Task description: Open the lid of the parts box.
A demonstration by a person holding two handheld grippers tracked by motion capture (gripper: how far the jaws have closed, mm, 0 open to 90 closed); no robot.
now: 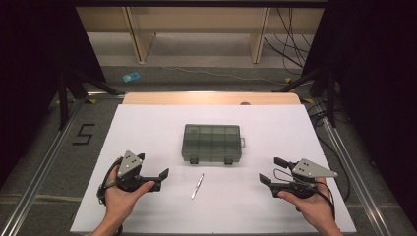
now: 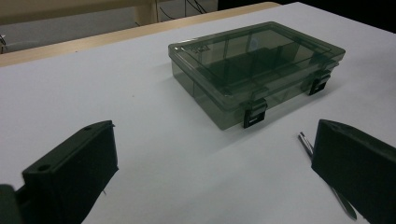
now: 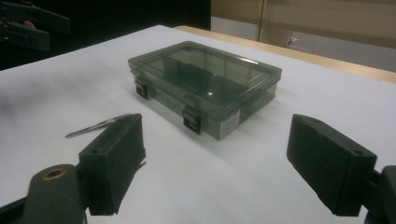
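High view: both grippers spread wide, nothing between the jaws.

Left gripper (image 1: 158, 168) and right gripper (image 1: 271, 170) rest low on the white table (image 1: 147, 123), each in a hand, well apart. Between them lies a slim metal tool (image 1: 197, 186), touched by neither. Just beyond it sits the closed smoky plastic box (image 1: 212, 142), both latches facing the person.

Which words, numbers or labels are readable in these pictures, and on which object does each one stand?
"5": black tape figure on the floor left of the table.
Small white label on the side of the smoked plastic compartment box: too small to read.
Embossed mark on the box lid corner: too blurred to read.
Nothing readable on the metal tweezers or the grippers.
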